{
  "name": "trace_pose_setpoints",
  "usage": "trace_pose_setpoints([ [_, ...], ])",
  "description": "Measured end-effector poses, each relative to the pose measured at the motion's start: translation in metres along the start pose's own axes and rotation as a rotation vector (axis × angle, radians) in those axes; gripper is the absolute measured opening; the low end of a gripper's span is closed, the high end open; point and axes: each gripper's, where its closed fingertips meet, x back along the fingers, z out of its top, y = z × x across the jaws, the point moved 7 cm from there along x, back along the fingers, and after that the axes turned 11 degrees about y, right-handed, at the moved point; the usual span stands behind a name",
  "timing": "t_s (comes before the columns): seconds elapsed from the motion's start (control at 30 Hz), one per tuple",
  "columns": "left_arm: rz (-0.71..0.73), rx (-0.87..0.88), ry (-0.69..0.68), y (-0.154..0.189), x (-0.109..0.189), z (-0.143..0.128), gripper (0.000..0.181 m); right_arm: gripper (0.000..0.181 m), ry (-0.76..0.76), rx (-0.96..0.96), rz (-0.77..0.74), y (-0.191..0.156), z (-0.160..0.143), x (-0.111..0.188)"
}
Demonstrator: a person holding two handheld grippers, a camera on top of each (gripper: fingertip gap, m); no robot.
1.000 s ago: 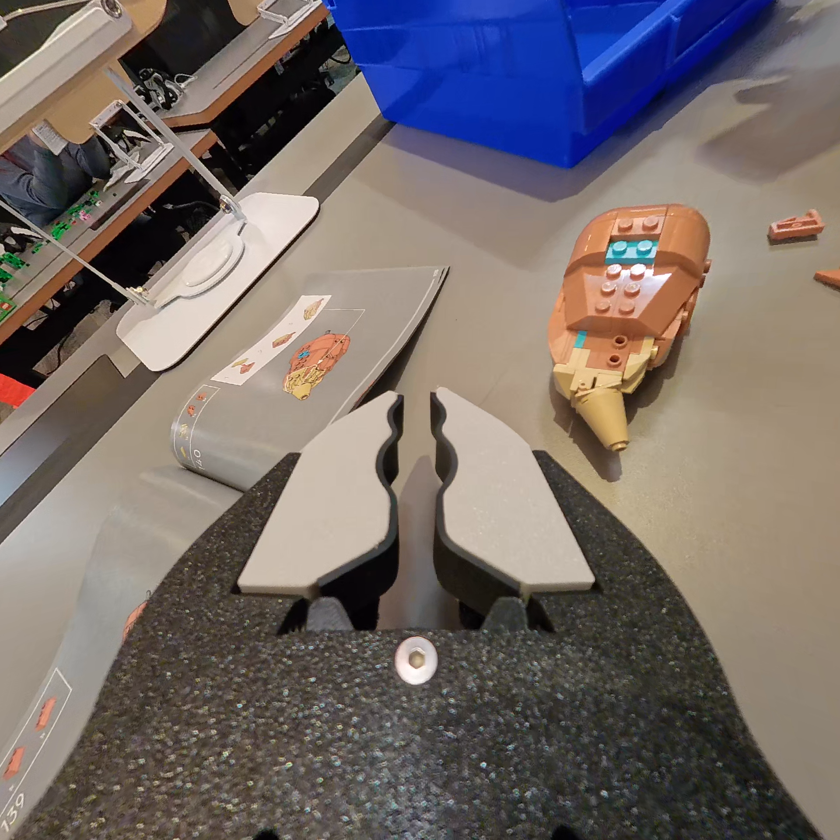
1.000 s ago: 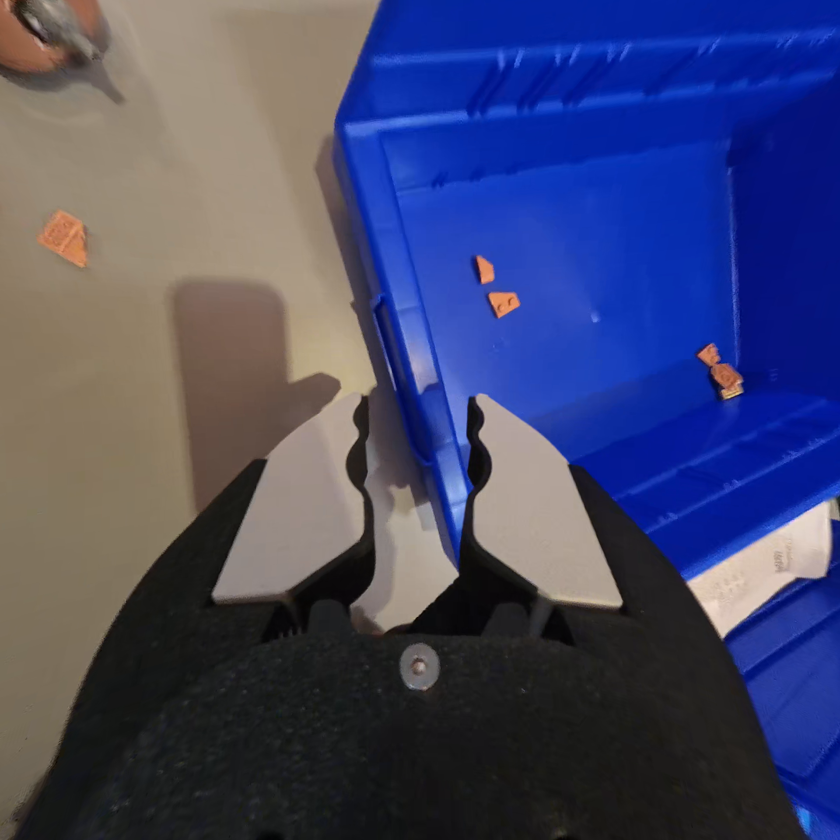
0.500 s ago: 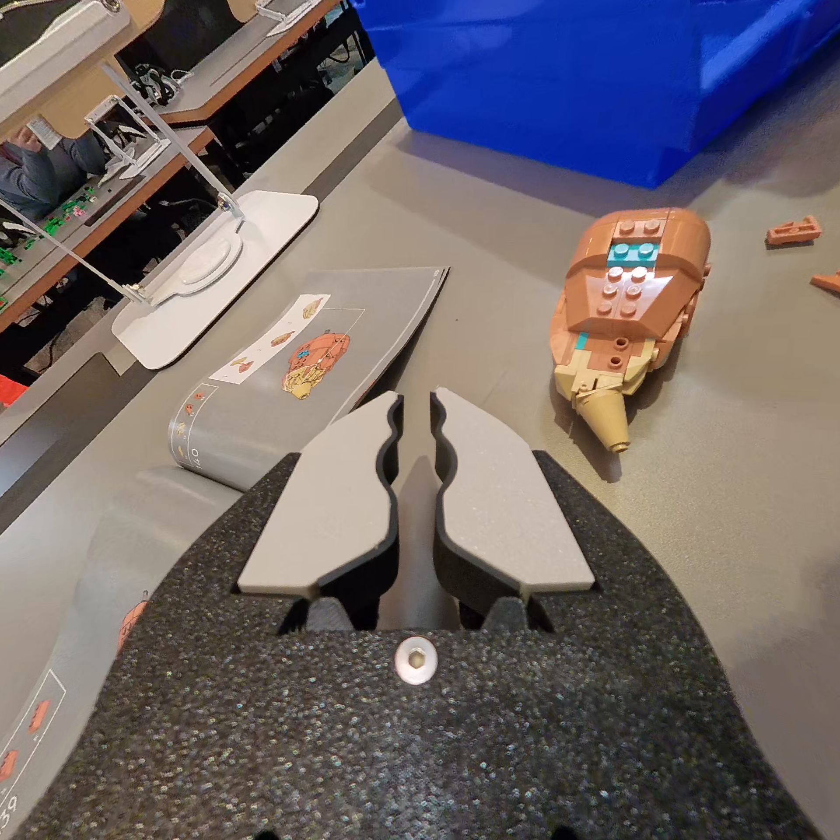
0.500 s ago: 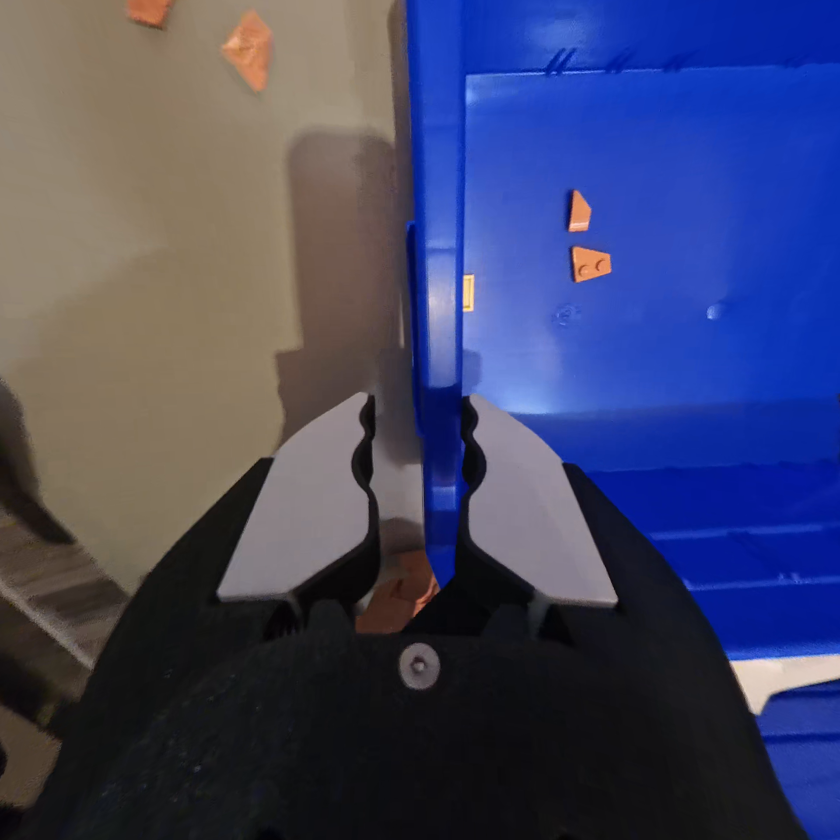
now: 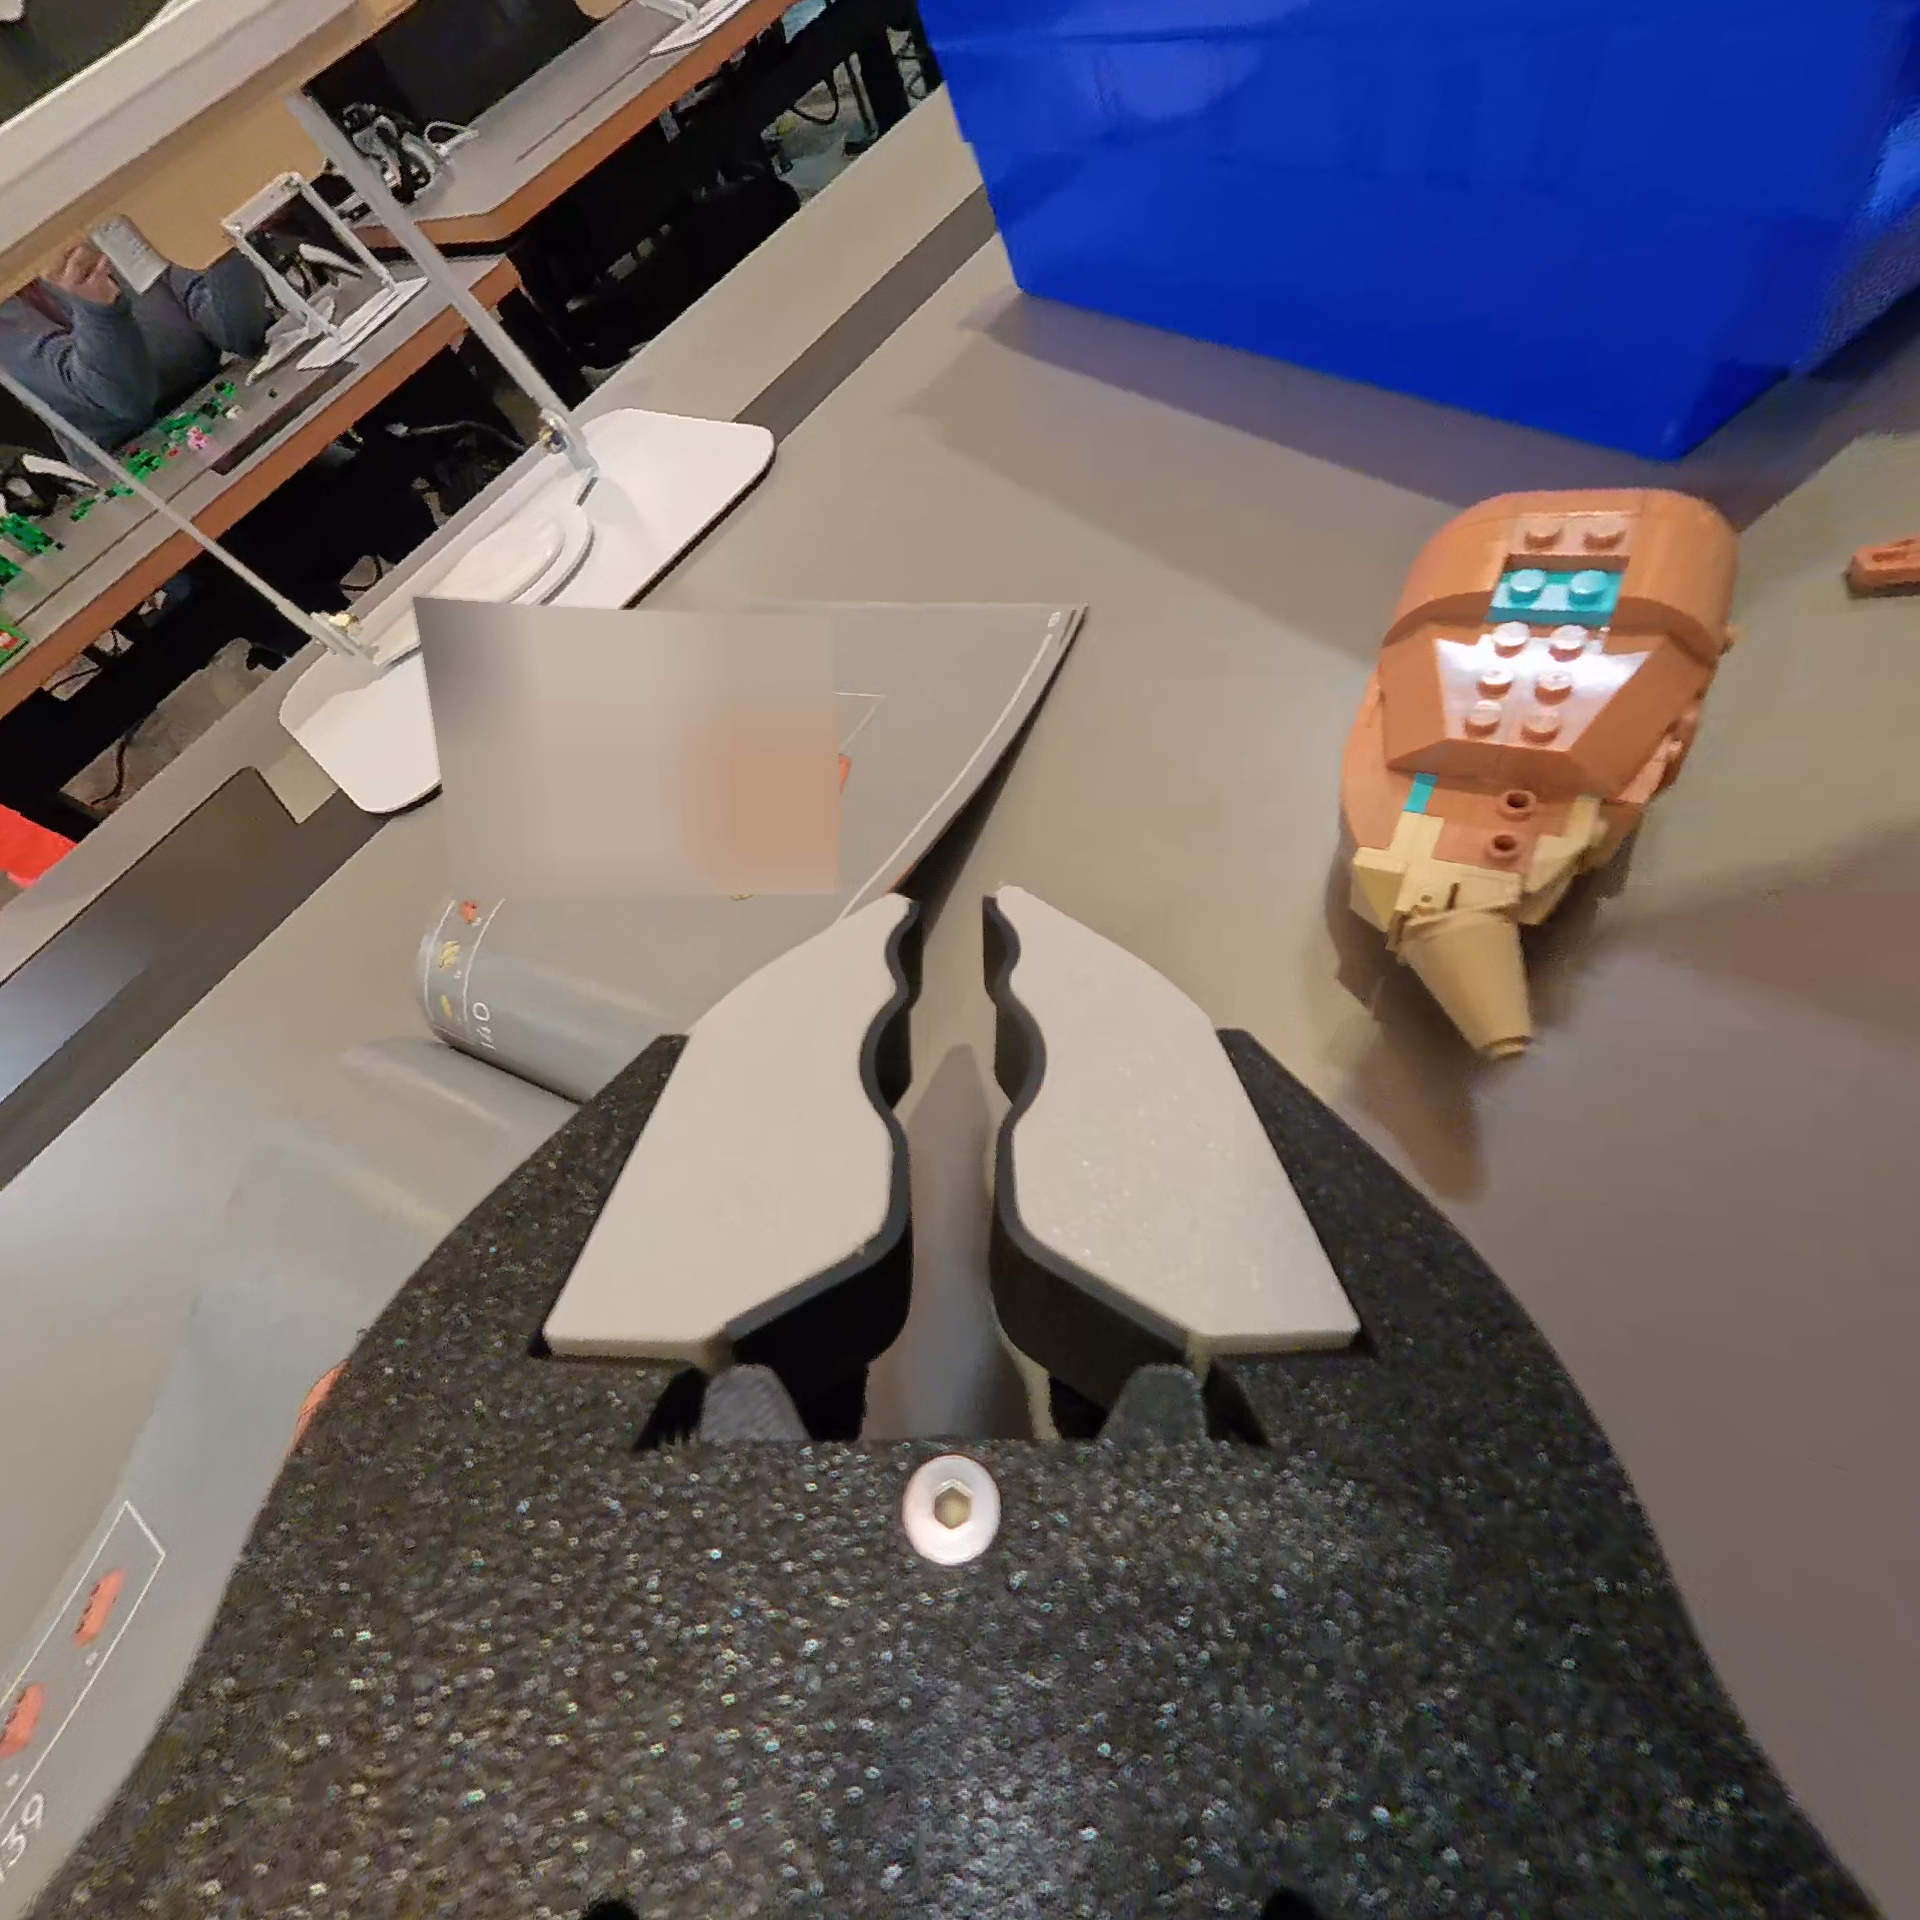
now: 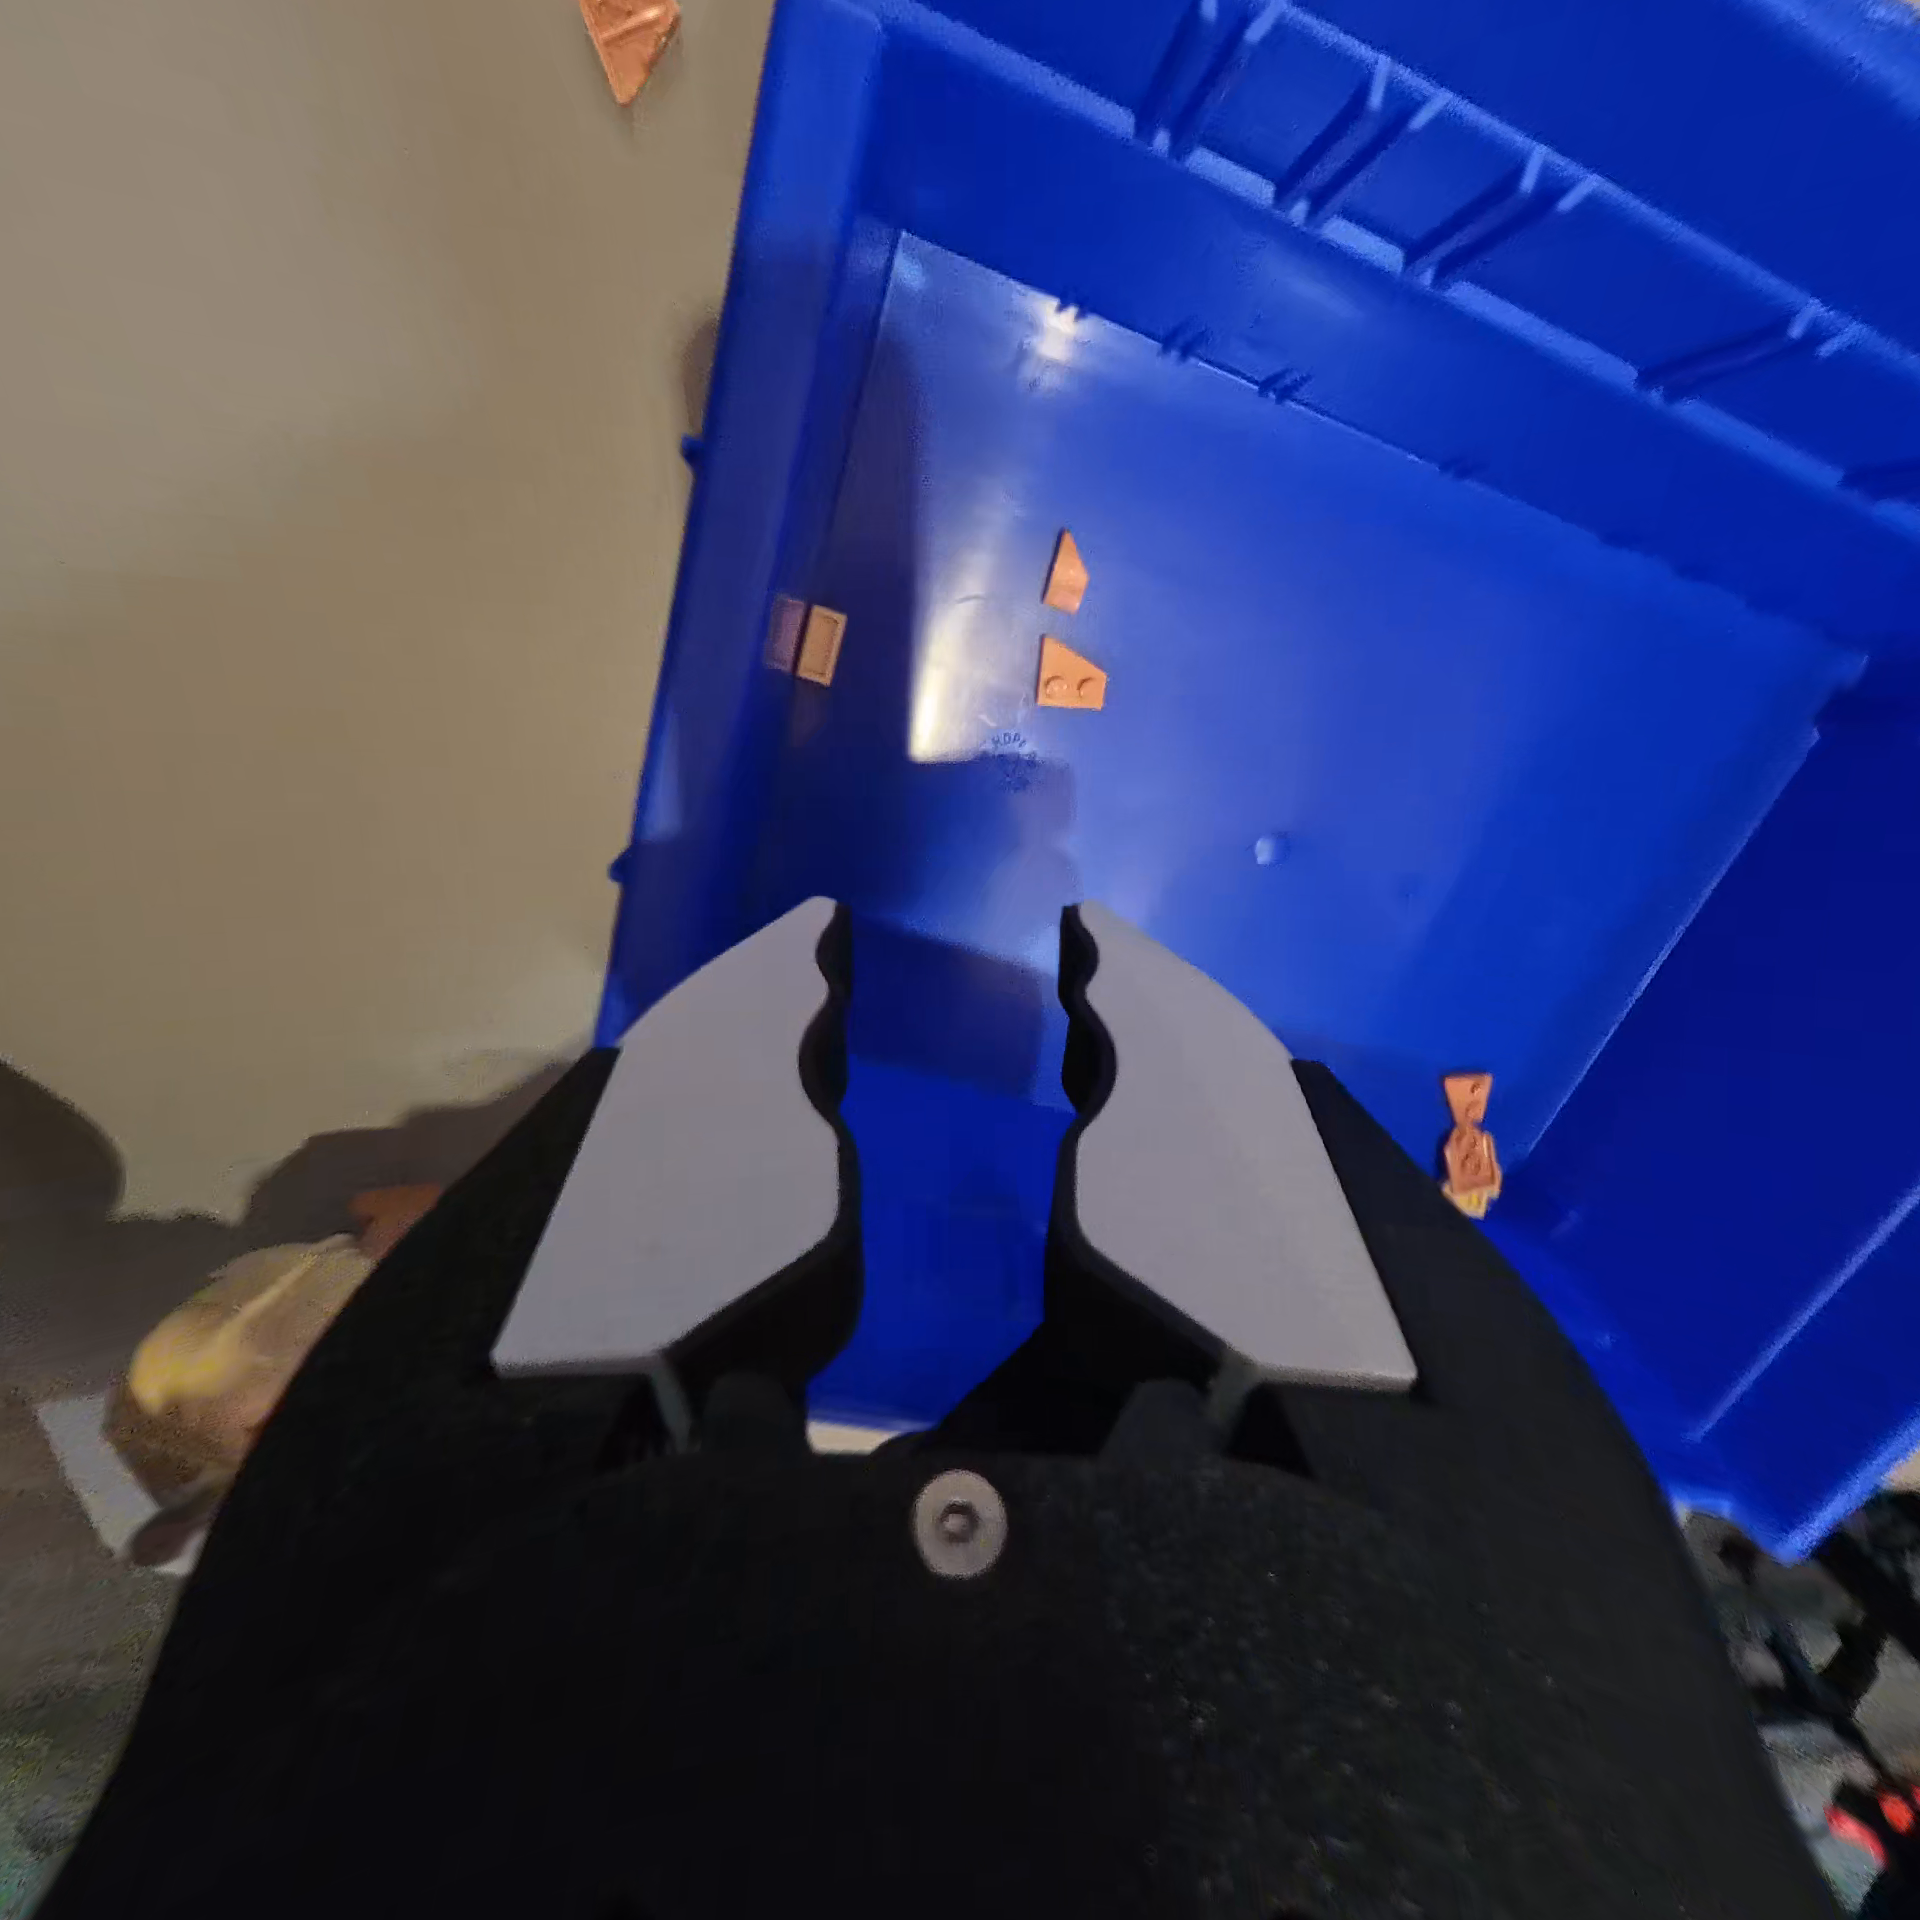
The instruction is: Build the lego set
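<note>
A brown and tan lego model (image 5: 1507, 727) with a teal brick on top lies on the grey table (image 5: 1195, 499), to the right of and beyond my left gripper (image 5: 951, 909). That gripper is nearly shut, with a narrow slit, and holds nothing. My right gripper (image 6: 951, 920) hovers over the near left corner of the blue bin (image 6: 1558, 468). Its jaws stand apart with blue wall showing between them; I cannot tell if they touch it. Orange wedge plates (image 6: 1070, 675) and a small brick cluster (image 6: 1470, 1143) lie on the bin floor.
An open instruction booklet (image 5: 966, 727) lies ahead of the left gripper. A white lamp base (image 5: 623, 488) stands beyond it. The blue bin (image 5: 1455, 187) fills the far side. Loose orange pieces lie on the table (image 5: 1886, 566), (image 6: 623, 42). Desks and a person are at the far left. The grippers' ends are close to 30 cm from one another.
The right gripper has swung from straddling the bin's left wall to over its near corner and inside. In the left wrist view the bin has slid right. The left gripper has barely moved.
</note>
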Motion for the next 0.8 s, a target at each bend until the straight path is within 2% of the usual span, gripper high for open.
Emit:
trace_pose_setpoints([
  [0.23, 0.054, 0.017, -0.027, -0.011, -0.006, -0.003, 0.01, 0.036, 0.058, 0.136, 0.213, 0.015, -0.003, -0.031],
  [0.43, 0.069, 0.009, -0.033, -0.014, -0.007, -0.004, 0.011, 0.033, 0.218, 0.443, 0.325, 0.005, 0.022, -0.045],
  [0.8, 0.054, -0.063, -0.065, -0.008, -0.009, -0.007, 0.01, 0.029, 0.241, 0.764, 0.427, -0.005, 0.019, -0.068],
])
